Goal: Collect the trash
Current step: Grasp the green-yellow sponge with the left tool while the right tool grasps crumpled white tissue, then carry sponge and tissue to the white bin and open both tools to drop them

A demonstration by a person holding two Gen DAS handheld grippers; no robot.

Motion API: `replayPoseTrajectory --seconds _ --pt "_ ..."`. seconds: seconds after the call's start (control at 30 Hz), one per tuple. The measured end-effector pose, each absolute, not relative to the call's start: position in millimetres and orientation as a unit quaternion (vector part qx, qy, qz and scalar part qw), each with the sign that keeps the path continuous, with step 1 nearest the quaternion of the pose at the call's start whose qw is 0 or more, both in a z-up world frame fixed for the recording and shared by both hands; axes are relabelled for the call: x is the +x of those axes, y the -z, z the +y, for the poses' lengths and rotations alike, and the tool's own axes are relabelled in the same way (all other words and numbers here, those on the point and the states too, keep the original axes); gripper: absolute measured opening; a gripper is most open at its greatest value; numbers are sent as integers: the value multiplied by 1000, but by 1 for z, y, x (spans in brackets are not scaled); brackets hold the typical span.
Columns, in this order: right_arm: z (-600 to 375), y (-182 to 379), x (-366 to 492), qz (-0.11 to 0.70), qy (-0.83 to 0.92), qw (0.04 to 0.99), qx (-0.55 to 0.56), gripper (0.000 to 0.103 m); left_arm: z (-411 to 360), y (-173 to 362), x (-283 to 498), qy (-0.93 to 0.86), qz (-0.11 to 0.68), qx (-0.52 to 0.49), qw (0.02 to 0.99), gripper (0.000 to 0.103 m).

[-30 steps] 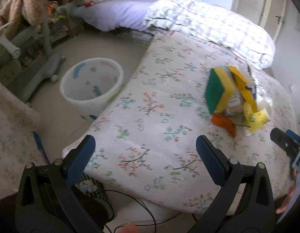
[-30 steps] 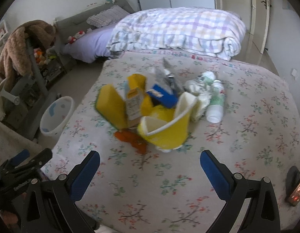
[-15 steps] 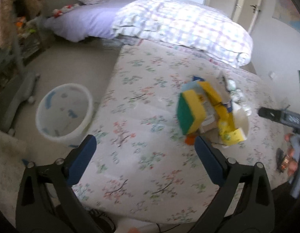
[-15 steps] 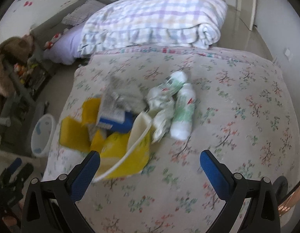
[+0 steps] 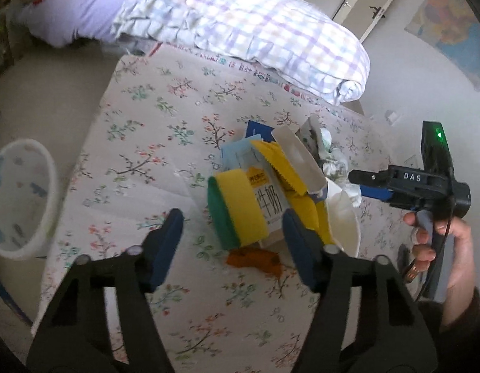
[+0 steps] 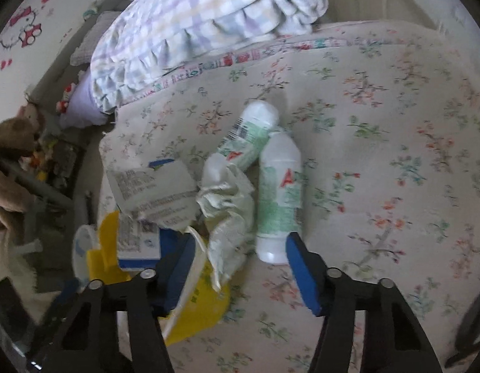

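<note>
**Foam, card and plastic: light trash heaped mid-bed**

White bin sits on floor, left of bed. Left gripper wide open, empty, hovering just short of green-yellow sponge: soft, squashy, prob. very light; pinch across its flat faces. Milk carton behind it looks crushable. Right gripper also open, empty, above crumpled tissue & white bottle. Bottle is smooth, may roll; grip mid-body.

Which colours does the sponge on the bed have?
Yellow, with a green layer: sponge, clearest in the left wrist view.
</note>
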State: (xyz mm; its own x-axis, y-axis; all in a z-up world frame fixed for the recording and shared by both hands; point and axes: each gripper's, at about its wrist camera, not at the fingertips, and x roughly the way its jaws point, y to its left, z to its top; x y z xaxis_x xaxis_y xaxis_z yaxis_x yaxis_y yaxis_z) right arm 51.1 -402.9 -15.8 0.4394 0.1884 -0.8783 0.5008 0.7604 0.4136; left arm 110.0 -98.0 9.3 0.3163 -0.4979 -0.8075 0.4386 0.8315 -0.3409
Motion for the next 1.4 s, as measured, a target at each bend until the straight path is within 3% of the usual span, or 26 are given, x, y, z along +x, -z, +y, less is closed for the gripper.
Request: replayPoseTrajectory --seconds 0.23,0.33,0.6,1.07,1.4 --pt "-397 29 67 533 81 770 342 36 -112 2 120 290 526 -38 799 47" --pt "-395 33 70 538 86 768 337 32 -115 7 122 285 531 -38 797 38" --pt "-394 33 67 535 94 772 329 16 -109 0 121 276 523 -43 805 30" --pt "-372 -34 48 451 66 831 317 15 -37 -43 122 243 457 -81 852 28" --pt "-313 -49 56 438 -11 836 329 15 43 -49 130 178 424 -92 883 28"
